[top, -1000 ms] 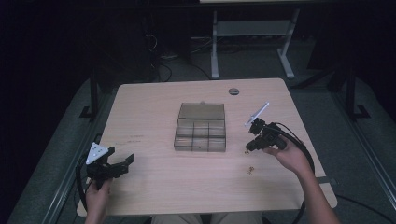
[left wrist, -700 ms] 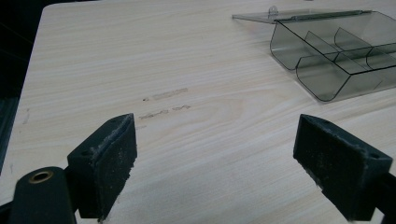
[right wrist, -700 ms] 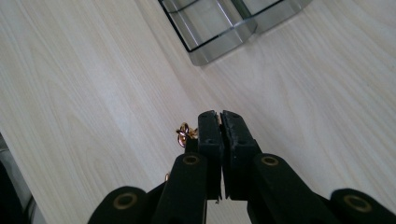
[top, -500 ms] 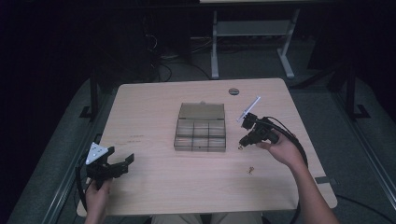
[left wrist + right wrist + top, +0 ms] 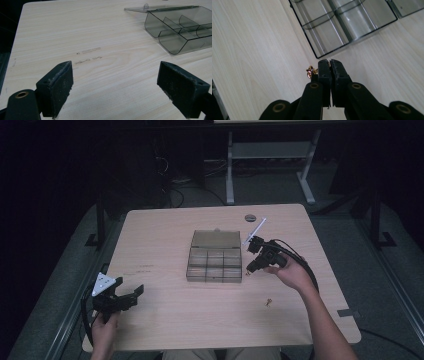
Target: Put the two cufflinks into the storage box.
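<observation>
The right gripper (image 5: 248, 268) has moved left and farther up the table since the earlier frames and is now hanging just off the near right corner of the compartment box (image 5: 215, 256). Its jaws are pressed together, and a small gold-coloured metal piece (image 5: 310, 71) is sticking out at their tip; whether it is truly clamped cannot be told. A second gold piece (image 5: 269, 302) is lying where it was, on the wooden table (image 5: 165, 225) near the person's right forearm. The left gripper (image 5: 131, 296) is staying at the near left corner, jaws spread wide with nothing between them.

The box is smoky clear plastic, rectangular, with rounded dividers and its lid (image 5: 140, 8) folded flat at the far side. The compartments in sight are holding nothing. The table is showing pale wood grain, and the jaw pads (image 5: 60, 87) are worn and dusty.
</observation>
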`<state>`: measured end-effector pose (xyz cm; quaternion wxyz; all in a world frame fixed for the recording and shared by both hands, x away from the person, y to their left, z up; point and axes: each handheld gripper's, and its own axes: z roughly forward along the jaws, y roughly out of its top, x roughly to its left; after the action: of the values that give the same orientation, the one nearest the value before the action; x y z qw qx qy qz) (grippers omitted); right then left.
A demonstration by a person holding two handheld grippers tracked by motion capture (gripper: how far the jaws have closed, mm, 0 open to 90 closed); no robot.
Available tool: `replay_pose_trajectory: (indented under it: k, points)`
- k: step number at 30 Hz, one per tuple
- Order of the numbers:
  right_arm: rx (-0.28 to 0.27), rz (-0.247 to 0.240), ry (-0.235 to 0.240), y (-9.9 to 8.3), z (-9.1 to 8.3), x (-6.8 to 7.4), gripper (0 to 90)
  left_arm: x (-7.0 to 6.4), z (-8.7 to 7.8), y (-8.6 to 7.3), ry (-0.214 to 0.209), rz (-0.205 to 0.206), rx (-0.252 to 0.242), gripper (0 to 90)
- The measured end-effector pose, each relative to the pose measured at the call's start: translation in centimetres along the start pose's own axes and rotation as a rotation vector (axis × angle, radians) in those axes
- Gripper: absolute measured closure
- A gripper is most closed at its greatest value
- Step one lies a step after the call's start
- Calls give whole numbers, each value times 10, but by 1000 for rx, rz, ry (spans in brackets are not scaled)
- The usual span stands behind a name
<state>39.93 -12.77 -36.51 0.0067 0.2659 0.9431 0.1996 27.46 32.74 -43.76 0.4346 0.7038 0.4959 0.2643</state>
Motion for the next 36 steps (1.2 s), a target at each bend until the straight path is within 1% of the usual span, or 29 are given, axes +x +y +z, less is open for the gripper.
replay_pose_trajectory:
  k: [1,11,13,26,36]
  points:
    - [-1,1,6,2,0,0,869,0,0,0,0,0,0,132]
    - [15,-18,8,19,4,-1,868,0,0,0,-1,-1,-5,132]
    - [18,-16,16,21,5,-1,869,0,0,0,0,-1,-5,132]
    - [38,-31,32,37,17,-2,868,0,-1,0,-1,1,-2,132]
    - [57,-27,42,45,29,-6,868,1,-1,0,-1,2,-3,132]
